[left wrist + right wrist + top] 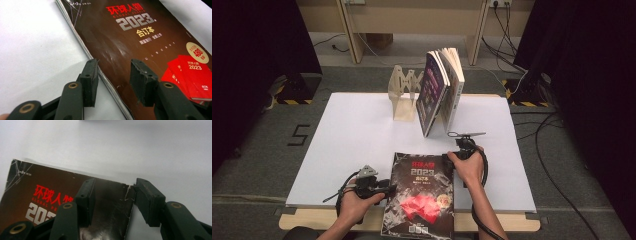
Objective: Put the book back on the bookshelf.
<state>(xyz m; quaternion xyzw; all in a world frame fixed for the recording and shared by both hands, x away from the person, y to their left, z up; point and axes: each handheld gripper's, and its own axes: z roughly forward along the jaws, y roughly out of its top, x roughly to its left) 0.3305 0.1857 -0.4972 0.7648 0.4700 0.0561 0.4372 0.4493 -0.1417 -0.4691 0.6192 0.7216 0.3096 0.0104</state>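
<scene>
A white rectangular sheet [357,145] covers a light wooden tabletop [307,219]. At its far edge stands a pale wooden book rack [404,95] — two upright books [441,92] lean just beside it, touching. Beyond, grey carpet [267,165], black cables [557,150] and yellow-black striped floor markers [292,101] — a black "5" [299,135] marks the floor at left.

Left gripper [113,83] with its two black jaws apart, straddling the left edge of a dark brown magazine [130,47] lying flat on a white table surface [32,50]. The cover bears red Chinese characters, "GLOBAL PEOPLE", a silver "2023", a gold "480" badge and pictured red books.
</scene>
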